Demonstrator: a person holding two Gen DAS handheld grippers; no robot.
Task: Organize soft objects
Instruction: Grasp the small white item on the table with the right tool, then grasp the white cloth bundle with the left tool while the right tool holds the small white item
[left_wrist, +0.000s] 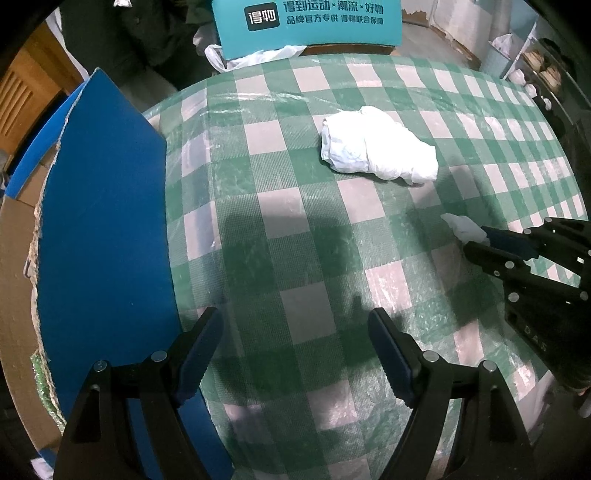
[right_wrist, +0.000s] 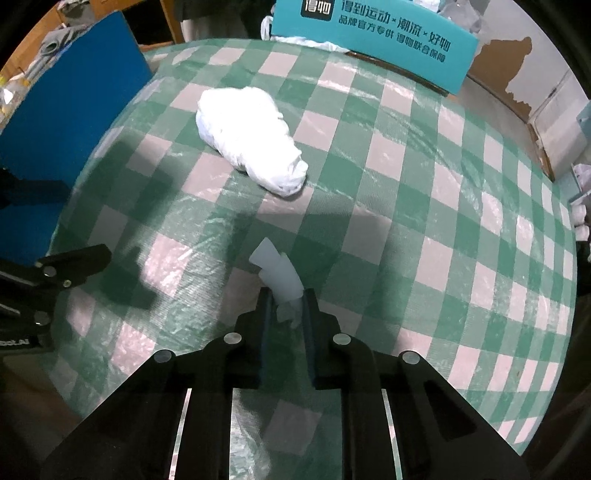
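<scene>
On the green-checked tablecloth a small white scrap is pinched between the nearly closed jaws of the right gripper, its free end sticking out past the fingertips just above the cloth. The left gripper is held wide apart over bare cloth with nothing between its jaws, beside the blue box flap. A larger white crumpled bundle is left lying mid-table, untouched and well apart from both grippers, so the sorting is judged far from finished: one piece gripped, none yet seen stowed.

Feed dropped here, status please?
Right gripper shut on small white scrap. Left gripper open, empty. White bundle on checked tablecloth, nothing blocking.
</scene>
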